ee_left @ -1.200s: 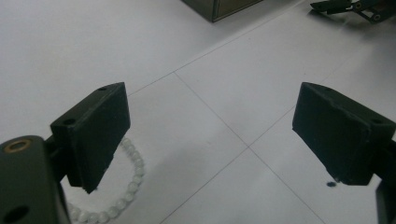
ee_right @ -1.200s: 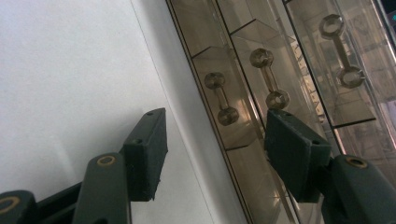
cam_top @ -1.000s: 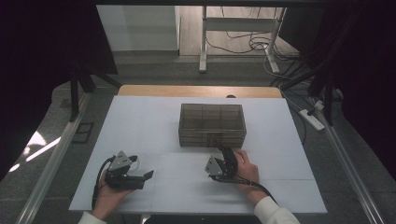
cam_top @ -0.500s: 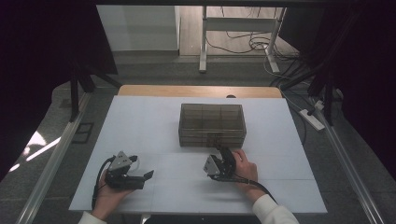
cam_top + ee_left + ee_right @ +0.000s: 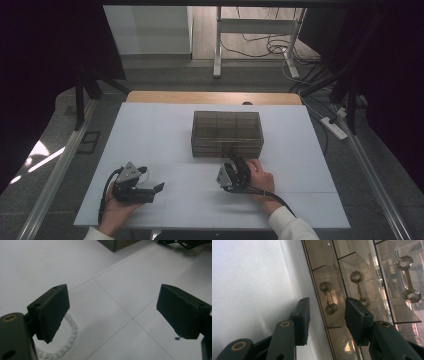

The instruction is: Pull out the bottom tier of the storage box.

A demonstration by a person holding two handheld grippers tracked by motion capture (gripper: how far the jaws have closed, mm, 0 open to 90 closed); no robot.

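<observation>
bright white table [image 5: 150,130], dark surroundings, near jaws slightly blurred.

White table top [image 5: 150,130]: matte, crossed by thin seam lines [image 5: 112,297]. A small dark speck [image 5: 177,338] lies on it. Wooden strip [image 5: 165,97] runs along its far edge. Grey floor beyond. White desk frame [image 5: 218,45] stands at the back, with loose cables [image 5: 270,47] beside it. Power strip [image 5: 334,127] lies on the floor right of the table. Black curtains [image 5: 45,45] hang on both sides. Metal rail [image 5: 55,170] runs along the left.

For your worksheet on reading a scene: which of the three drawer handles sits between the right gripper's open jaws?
The leftmost handle in the right gripper view; the right gripper brackets it, while the other two lie beyond its right jaw.
</observation>
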